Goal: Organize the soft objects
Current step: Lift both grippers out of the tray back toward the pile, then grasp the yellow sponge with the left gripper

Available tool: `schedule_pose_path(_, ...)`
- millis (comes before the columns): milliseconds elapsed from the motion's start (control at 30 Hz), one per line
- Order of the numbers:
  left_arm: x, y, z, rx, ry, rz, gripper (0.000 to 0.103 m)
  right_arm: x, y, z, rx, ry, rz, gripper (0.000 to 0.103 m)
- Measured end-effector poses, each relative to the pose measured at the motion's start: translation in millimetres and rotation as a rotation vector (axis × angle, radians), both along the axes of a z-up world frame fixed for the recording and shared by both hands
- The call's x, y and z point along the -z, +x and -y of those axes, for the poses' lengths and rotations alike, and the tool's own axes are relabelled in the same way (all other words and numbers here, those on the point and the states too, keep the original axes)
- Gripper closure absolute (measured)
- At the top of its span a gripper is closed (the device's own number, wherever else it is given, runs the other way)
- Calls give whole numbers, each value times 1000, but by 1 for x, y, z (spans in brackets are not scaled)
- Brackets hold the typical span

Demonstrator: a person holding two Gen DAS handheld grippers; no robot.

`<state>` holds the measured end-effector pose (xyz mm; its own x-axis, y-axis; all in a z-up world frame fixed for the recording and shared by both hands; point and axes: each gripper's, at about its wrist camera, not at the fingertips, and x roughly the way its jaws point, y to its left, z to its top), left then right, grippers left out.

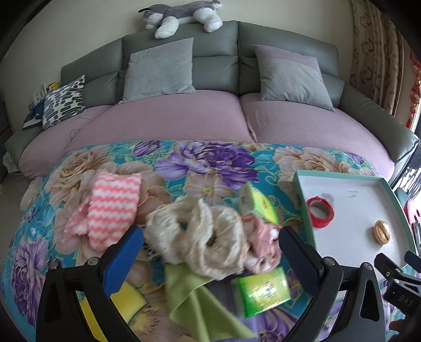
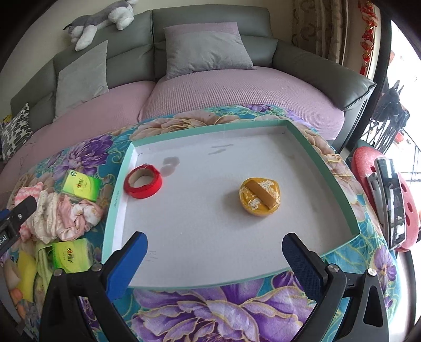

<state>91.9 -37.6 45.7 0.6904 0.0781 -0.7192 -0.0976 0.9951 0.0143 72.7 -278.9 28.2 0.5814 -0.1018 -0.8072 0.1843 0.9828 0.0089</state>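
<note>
A heap of soft things lies on the floral cloth: a cream knitted piece (image 1: 200, 236), a pink garment (image 1: 260, 244), a pink-and-white zigzag cloth (image 1: 110, 207), a green cloth (image 1: 194, 297) and a yellow sponge (image 1: 126, 300). My left gripper (image 1: 210, 244) hangs open just above the cream piece, with its fingers on either side of it. A white tray with a teal rim (image 2: 118, 189) holds a red tape roll (image 2: 143, 181) and a round gold tin (image 2: 259, 197). Over the tray's near edge my right gripper (image 2: 214, 247) is open and holds nothing.
Two green tissue packs (image 1: 256, 202) (image 1: 263, 292) lie beside the heap. Behind the table is a grey sofa (image 1: 184, 60) with cushions and a plush husky (image 1: 181, 15) on top. A red stool (image 2: 381, 197) carrying a phone stands at the right.
</note>
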Motion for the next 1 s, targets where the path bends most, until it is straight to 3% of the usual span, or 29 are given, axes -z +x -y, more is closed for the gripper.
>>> schedule_pose_path(400, 15, -42, -80, -178, 1, -36, 1, -2, -3, -67, -139, 26, -3, 0)
schedule_pose_path(667, 16, -55, -125, -286, -38, -25, 1, 6, 5, -119, -246, 64, -30, 0)
schedule_pose_path(1000, 49, -53, -140, -253, -75, -145, 1, 22, 10, -159, -311, 22, -88, 0)
